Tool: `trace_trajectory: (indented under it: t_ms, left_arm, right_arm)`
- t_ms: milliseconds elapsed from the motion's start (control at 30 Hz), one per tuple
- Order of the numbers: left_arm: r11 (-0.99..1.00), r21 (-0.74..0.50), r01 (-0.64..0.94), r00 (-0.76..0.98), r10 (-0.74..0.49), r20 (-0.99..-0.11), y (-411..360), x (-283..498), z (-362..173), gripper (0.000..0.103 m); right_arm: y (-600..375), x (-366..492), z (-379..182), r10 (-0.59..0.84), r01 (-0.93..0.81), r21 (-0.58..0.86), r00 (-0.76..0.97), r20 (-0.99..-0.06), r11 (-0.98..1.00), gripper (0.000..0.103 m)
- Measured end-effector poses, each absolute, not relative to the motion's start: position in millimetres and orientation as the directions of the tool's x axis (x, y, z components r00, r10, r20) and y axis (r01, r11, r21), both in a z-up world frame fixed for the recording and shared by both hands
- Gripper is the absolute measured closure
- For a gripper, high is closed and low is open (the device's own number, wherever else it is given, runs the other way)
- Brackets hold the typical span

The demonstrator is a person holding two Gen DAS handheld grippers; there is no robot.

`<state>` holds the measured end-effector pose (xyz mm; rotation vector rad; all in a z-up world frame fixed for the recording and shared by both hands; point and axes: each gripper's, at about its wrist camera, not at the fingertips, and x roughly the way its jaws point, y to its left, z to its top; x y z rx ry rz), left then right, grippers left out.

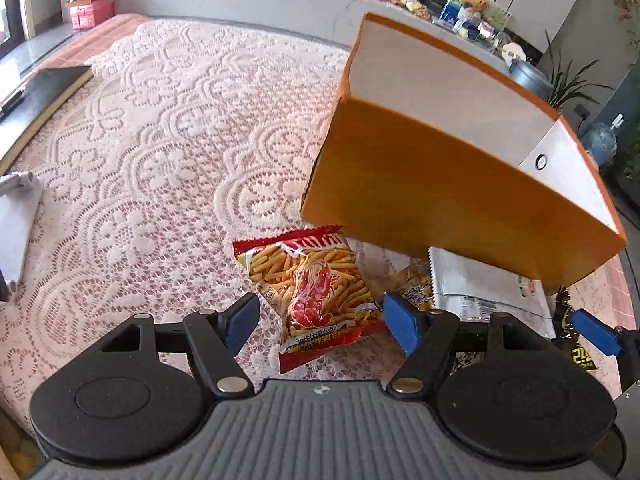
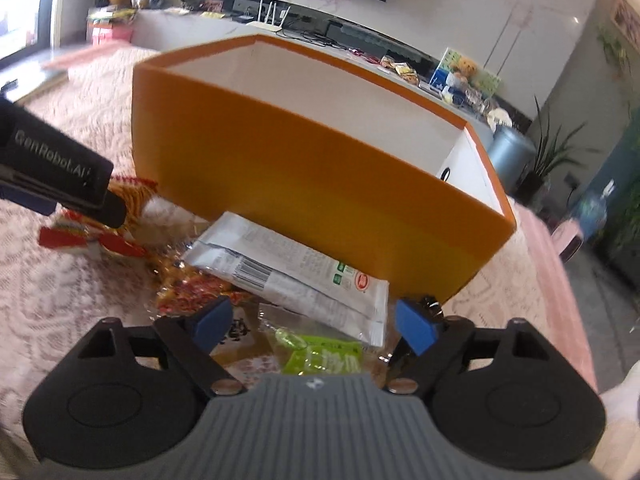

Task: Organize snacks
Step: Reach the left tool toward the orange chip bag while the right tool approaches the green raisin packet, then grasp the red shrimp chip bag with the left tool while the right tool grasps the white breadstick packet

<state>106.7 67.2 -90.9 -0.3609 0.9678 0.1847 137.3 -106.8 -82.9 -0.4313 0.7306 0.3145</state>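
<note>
Both grippers hung over the snacks heaped on the lace cloth [image 1: 160, 128] against the near wall of the one orange box [image 1: 440, 184], picking not yet begun. The left gripper [image 1: 320, 320] stood apart around the red fries packet [image 1: 312, 288], the right gripper [image 2: 310, 322] apart over the white packet [image 2: 296, 276] and green packet [image 2: 324, 356]. Next, I judged, each must drop, pinch one packet and lift it into the box; I counted at least five packets.

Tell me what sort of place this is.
Probably a home living room: a lace tablecloth on the table, a low media counter holding a router, and a potted plant beside it.
</note>
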Motion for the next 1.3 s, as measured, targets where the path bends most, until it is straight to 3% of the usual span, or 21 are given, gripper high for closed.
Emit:
trace_trajectory:
  t_ms: [133, 400, 567, 667, 867, 1300]
  left_arm:
    - [0.923, -0.225, -0.311, 0.547, -0.020, -0.837, 68, 112, -98, 0.020]
    - [0.930, -0.214, -0.298, 0.523, -0.028, -0.852, 66, 122, -106, 0.020]
    - [0.929, -0.220, -0.298, 0.504, -0.043, -0.862, 67, 125, -112, 0.025]
    - [0.929, -0.231, -0.288, 0.507, -0.056, -0.860, 70, 124, -113, 0.032]
    - [0.936, -0.207, -0.283, 0.515, -0.034, -0.857, 72, 118, -109, 0.041]
    - [0.948, -0.199, -0.249, 0.588, -0.016, -0.809, 70, 87, -74, 0.045]
  right_arm:
    - [-103, 143, -89, 0.111, -0.427, -0.305, 0.715, -0.690, 0.851, 0.033]
    - [-86, 146, -103, 0.098, -0.472, -0.398, 0.732, -0.674, 0.787, 0.041]
    - [-80, 142, -106, 0.124, -0.511, -0.430, 0.739, -0.663, 0.745, 0.069]
    - [-77, 139, -106, 0.133, -0.527, -0.451, 0.743, -0.656, 0.720, 0.078]
    - [-79, 134, -104, 0.143, -0.526, -0.470, 0.760, -0.634, 0.709, 0.083]
    - [-85, 102, -67, 0.153, -0.471, -0.537, 0.833, -0.531, 0.700, 0.096]
